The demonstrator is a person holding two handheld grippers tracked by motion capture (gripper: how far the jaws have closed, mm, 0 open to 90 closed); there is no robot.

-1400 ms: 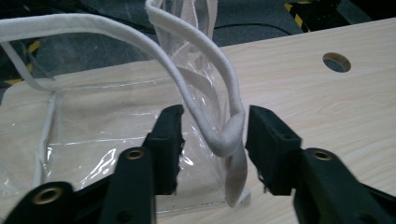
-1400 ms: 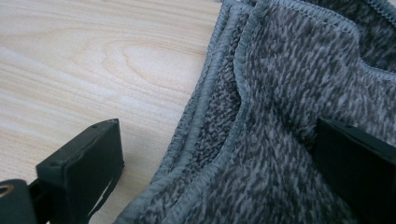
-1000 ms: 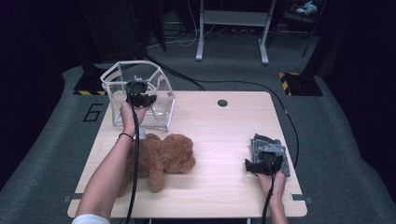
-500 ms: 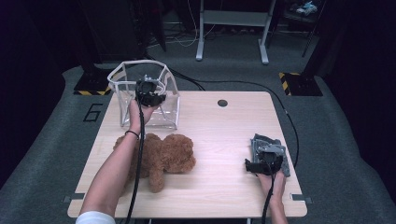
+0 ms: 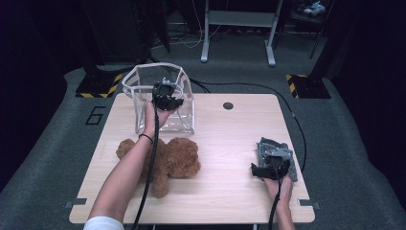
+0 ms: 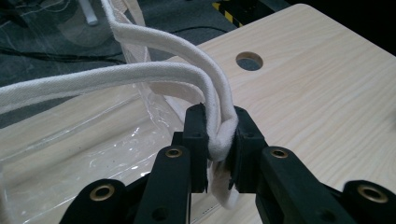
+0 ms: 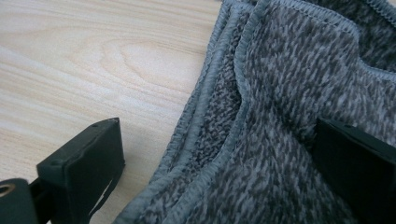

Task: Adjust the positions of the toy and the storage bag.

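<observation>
At the lower right of the high view, we rest our right gripper [image 5: 265, 170] on the table [image 5: 230, 143] at the near edge of a folded grey knit cloth [image 5: 271, 145]; its own view shows the jaws spread wide — one black pad on bare wood at the lower left, the other lying on the cloth [image 7: 299, 107] at the right, nothing pinched between them. Left of centre in the high view a brown teddy bear [image 5: 179, 158] lies on the wood, partly under our left forearm. Beyond it, in the upper left of the tabletop, stands a clear plastic bag [image 5: 184, 120] with white fabric trim, its mouth open upward. Our left gripper [image 5: 166, 96] is at the bag's near rim, and in its own view the jaws [image 6: 219, 135] stand narrow, clamped on the bag's white fabric handle [image 6: 140, 77] — the strap folds over between the pads, low in the middle of the frame. Past the bag, a round hole [image 5: 228, 105] marks the table's far side.
</observation>
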